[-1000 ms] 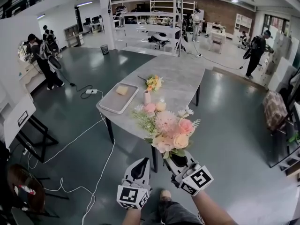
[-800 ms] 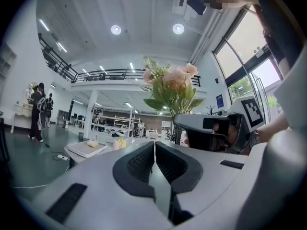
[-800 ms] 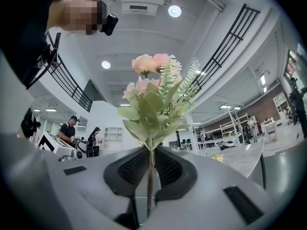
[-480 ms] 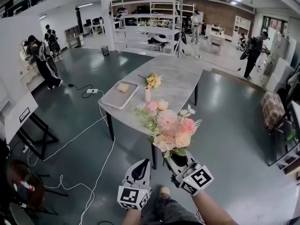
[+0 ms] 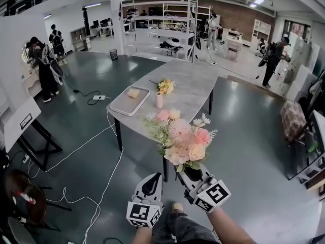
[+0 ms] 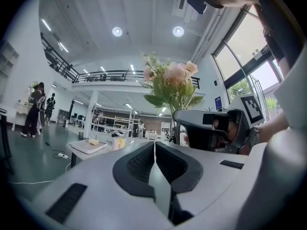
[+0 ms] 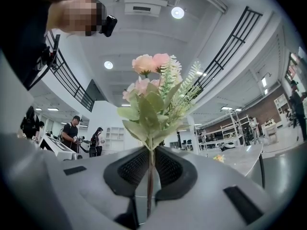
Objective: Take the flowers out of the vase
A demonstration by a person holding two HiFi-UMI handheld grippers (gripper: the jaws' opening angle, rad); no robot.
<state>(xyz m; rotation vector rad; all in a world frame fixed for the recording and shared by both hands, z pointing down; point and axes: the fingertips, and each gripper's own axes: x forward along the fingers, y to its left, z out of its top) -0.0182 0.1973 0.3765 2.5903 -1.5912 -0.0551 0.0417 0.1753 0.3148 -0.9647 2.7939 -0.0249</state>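
The right gripper (image 5: 189, 173) is clenched on the thin green stem of the bouquet (image 5: 185, 141). In the right gripper view the stem runs straight up through the narrow gap between the two black pads, and the leaves and pink and peach blooms spread just above the jaw tips. The bouquet stands upright over the gripper, held in the air before the near end of the grey bench (image 5: 198, 85). It is clear of the vase (image 5: 159, 101), which stands upright on the bench well apart from the bouquet. The vase is just beside the white tray (image 5: 122, 108), and a bunch of yellow flowers (image 5: 166, 87) lies on the bench beyond it. The left gripper (image 5: 152, 179) is held low at the right gripper's side, near it but apart. Its jaws are pressed together with nothing between them, and in its own view the bouquet rises above and to the right of its jaw tips.
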